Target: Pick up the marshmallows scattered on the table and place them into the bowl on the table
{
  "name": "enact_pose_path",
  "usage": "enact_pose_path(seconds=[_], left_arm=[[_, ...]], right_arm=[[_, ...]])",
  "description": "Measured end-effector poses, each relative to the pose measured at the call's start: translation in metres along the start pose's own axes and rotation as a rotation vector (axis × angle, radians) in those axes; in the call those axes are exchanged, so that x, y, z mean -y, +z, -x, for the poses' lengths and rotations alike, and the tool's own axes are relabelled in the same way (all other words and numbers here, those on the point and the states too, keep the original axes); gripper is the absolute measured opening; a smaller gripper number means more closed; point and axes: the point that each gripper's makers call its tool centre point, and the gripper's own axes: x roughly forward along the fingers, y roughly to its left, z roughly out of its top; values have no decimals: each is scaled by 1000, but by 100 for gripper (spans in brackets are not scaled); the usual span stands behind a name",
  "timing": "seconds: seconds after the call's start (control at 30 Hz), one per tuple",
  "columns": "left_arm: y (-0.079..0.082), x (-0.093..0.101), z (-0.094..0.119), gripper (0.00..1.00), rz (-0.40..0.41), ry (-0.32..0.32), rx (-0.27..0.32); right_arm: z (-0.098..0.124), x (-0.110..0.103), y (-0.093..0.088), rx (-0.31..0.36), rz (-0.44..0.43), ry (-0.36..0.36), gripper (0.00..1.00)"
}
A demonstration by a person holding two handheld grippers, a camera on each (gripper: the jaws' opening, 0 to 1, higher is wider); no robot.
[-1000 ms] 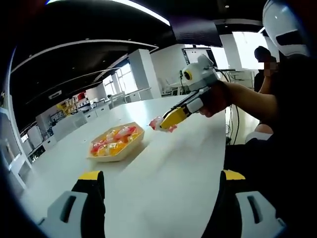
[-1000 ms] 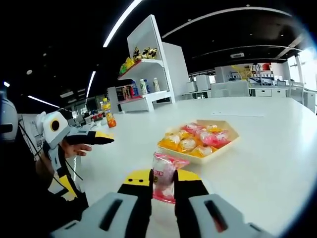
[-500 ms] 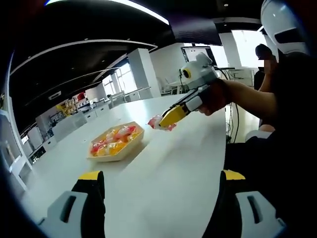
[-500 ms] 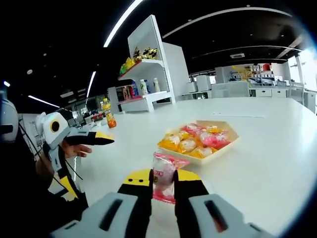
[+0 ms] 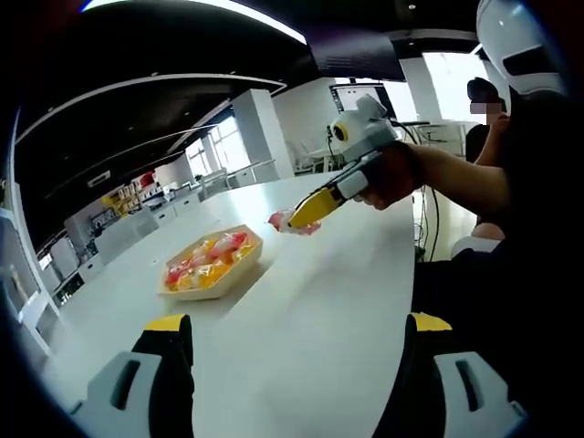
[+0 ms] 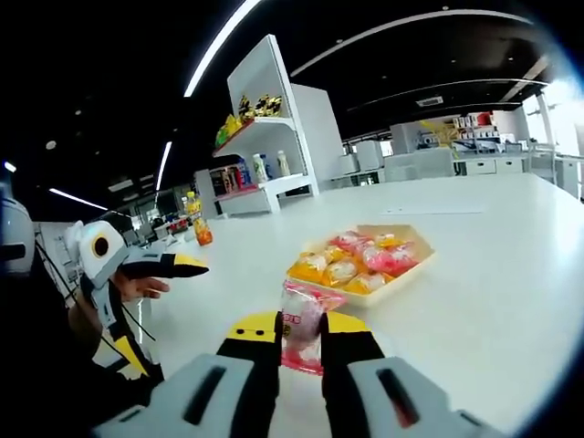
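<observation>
We see the right hand-held gripper clamped on a pink wrapped marshmallow, the packet pinched upright between its yellow-tipped jaws, held above the white bench. In the left gripper view that same right hand-held gripper carries the marshmallow in the air, just beyond the bowl. The shallow square bowl sits on the bench, holding orange and pink wrapped marshmallows. Our left hand-held gripper has its jaws wide apart over bare bench. A shelf unit with bottles stands behind.
</observation>
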Motion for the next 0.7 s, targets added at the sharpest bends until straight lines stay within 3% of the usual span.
enact_pose_path(seconds=[0.7], left_arm=[[-3, -3, 3, 95, -5, 5, -8]], right_arm=[[-5, 5, 15, 17, 16, -3, 14]])
